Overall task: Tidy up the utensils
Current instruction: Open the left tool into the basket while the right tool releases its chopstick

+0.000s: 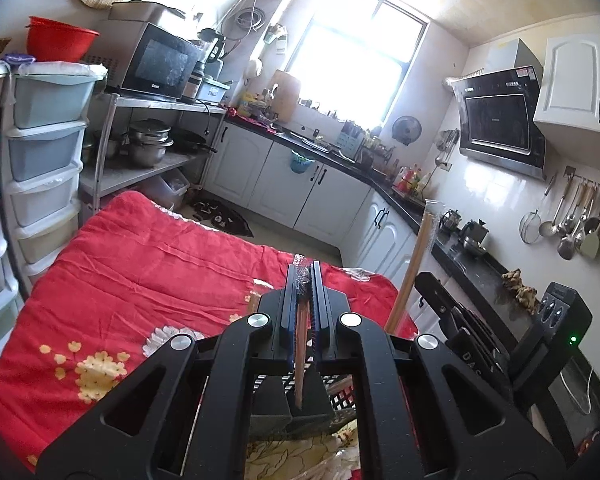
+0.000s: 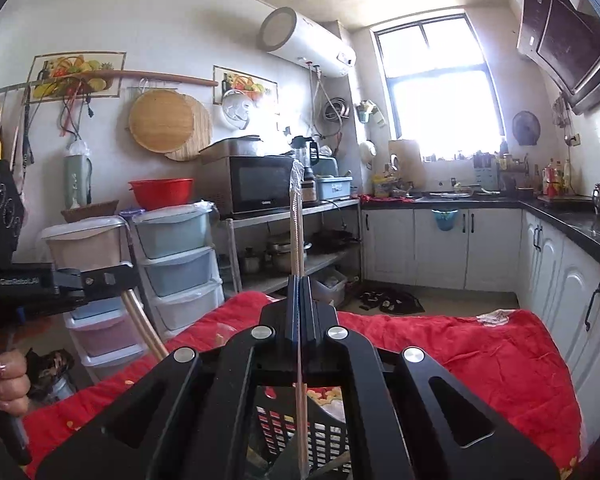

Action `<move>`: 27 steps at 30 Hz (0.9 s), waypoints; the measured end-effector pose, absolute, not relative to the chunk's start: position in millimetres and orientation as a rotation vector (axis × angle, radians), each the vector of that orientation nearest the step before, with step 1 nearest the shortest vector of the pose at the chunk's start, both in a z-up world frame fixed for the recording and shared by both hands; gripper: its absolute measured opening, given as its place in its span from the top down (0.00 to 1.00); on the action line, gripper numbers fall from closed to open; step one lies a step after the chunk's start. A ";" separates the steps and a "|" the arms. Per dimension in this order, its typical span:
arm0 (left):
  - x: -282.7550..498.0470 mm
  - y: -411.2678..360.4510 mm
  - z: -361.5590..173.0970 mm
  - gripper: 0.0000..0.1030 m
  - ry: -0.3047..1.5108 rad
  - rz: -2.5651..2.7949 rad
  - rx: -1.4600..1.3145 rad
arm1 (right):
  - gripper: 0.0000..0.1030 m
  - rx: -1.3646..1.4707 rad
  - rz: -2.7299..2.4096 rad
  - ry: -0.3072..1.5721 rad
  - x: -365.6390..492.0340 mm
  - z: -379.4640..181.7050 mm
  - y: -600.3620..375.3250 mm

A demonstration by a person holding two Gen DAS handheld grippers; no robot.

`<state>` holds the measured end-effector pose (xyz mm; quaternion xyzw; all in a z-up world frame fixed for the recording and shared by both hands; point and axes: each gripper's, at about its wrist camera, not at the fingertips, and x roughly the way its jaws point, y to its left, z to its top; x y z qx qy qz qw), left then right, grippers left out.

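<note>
My left gripper (image 1: 305, 276) is shut on a pair of wooden chopsticks in a clear wrapper (image 1: 300, 344); their lower end hangs over a black slotted basket (image 1: 342, 398) below the fingers. My right gripper (image 2: 299, 286) is shut on another wrapped pair of chopsticks (image 2: 296, 220) that stands upright, its top well above the fingertips and its lower end over the black basket (image 2: 324, 438). The right gripper's chopsticks also show in the left wrist view (image 1: 414, 264). The left gripper's chopsticks show in the right wrist view (image 2: 142, 326).
A table with a red flowered cloth (image 1: 148, 264) lies under both grippers. Stacked plastic drawers (image 1: 44, 160) and a metal shelf with a microwave (image 1: 156, 60) stand at its left. White cabinets with a black counter (image 1: 340, 160) run behind and to the right. Ladles hang on the wall (image 1: 576, 220).
</note>
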<state>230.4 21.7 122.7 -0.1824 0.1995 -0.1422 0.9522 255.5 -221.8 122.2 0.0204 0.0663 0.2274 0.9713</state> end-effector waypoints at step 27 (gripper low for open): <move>218.9 23.1 95.5 0.57 0.455 -0.295 -0.363 | 0.69 0.059 0.424 0.222 237.4 82.4 -238.1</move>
